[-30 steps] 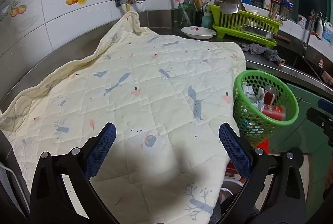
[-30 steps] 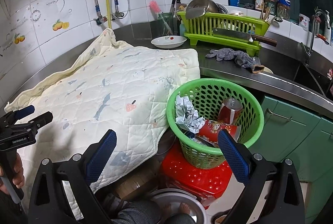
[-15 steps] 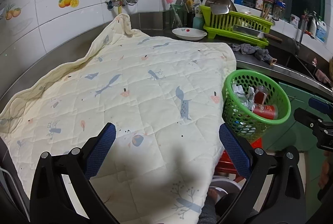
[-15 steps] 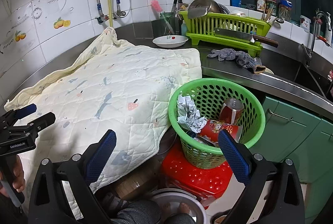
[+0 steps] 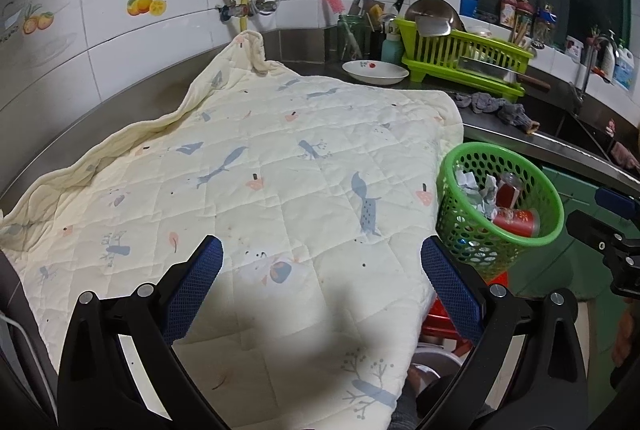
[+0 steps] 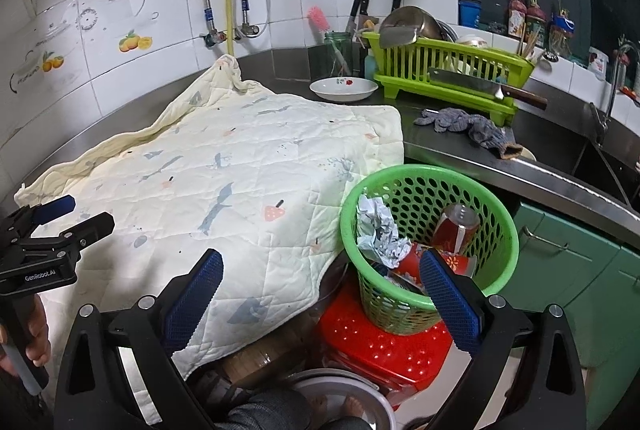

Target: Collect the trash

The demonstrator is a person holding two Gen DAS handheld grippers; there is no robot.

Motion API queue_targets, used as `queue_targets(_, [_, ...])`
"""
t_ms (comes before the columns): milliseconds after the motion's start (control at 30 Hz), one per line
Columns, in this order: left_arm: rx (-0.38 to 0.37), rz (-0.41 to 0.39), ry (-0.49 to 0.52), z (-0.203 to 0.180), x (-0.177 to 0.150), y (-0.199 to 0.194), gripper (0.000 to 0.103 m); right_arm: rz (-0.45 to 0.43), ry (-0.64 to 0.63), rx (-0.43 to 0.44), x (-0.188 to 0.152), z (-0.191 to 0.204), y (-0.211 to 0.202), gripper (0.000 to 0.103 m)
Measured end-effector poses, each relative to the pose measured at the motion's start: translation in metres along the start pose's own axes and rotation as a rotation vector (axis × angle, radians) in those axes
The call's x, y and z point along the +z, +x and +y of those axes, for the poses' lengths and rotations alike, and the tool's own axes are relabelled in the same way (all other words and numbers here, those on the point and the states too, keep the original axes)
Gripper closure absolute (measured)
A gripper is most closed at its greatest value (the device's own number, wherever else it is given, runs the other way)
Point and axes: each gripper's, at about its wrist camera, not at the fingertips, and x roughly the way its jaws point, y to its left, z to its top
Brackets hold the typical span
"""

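A green mesh basket (image 6: 496, 198) stands on a red stool (image 6: 384, 350) beside the counter. It holds crumpled paper (image 6: 376, 230), a red can (image 6: 456, 228) and other red wrappers. It also shows in the left wrist view (image 5: 452, 166). My left gripper (image 5: 320, 286) is open and empty above the cream quilted cloth (image 5: 260, 182). My right gripper (image 6: 320, 294) is open and empty, low in front of the basket and the cloth's edge. The left gripper also shows in the right wrist view (image 6: 60, 222).
A white dish (image 6: 343, 88), a lime dish rack (image 6: 448, 78) with a cleaver, a grey rag (image 6: 468, 124) and a sink (image 6: 600, 158) sit along the steel counter. A metal bowl (image 6: 340, 402) and a brown jar lie on the floor under the cloth.
Both grippers have drifted slightly; the left view has shifted left, so the basket sits a little lower and nearer centre. Both grippers stay open and empty.
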Motion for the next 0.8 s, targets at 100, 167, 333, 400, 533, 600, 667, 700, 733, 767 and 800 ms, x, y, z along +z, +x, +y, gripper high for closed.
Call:
queue_targets(100, [0.006, -0.003, -0.009, 0.004, 0.000, -0.001, 0.005, -0.001, -0.013, 0.003, 0.002, 0.004, 0.001, 0.008])
queue_targets(167, [0.007, -0.005, -0.012, 0.005, 0.000, -0.001, 0.005, -0.006, -0.018, 0.005, 0.003, 0.006, 0.001, 0.008])
queue_targets(333, [0.010, -0.004, -0.016, 0.008, 0.000, -0.001, 0.005, -0.010, -0.021, 0.017, 0.004, 0.011, 0.002, 0.007])
queue_targets(400, [0.010, -0.004, -0.016, 0.008, 0.000, -0.001, 0.005, -0.011, -0.027, 0.012, 0.004, 0.012, 0.002, 0.007])
queue_targets(533, [0.008, -0.007, -0.014, 0.007, 0.000, -0.001, 0.005, -0.007, -0.036, 0.006, 0.003, 0.014, 0.004, 0.007])
queue_targets(600, [0.005, -0.009, -0.012, 0.006, 0.000, -0.002, 0.005, -0.007, -0.034, 0.008, 0.003, 0.014, 0.004, 0.007])
queue_targets(667, [0.004, -0.010, -0.011, 0.006, 0.000, -0.002, 0.005, -0.007, -0.033, 0.007, 0.003, 0.014, 0.004, 0.007])
queue_targets(700, [0.003, -0.013, -0.008, 0.005, -0.001, -0.003, 0.005, -0.007, -0.032, 0.008, 0.002, 0.014, 0.004, 0.007])
queue_targets(733, [0.004, -0.019, -0.005, 0.005, -0.001, -0.003, 0.005, -0.008, -0.030, 0.011, 0.002, 0.014, 0.004, 0.007])
queue_targets(767, [0.010, -0.023, -0.002, 0.004, -0.001, -0.004, 0.005, -0.008, -0.029, 0.011, 0.001, 0.014, 0.004, 0.007])
queue_targets(800, [0.022, -0.028, -0.001, 0.004, -0.001, -0.004, 0.005, -0.009, -0.027, 0.011, 0.001, 0.014, 0.004, 0.007])
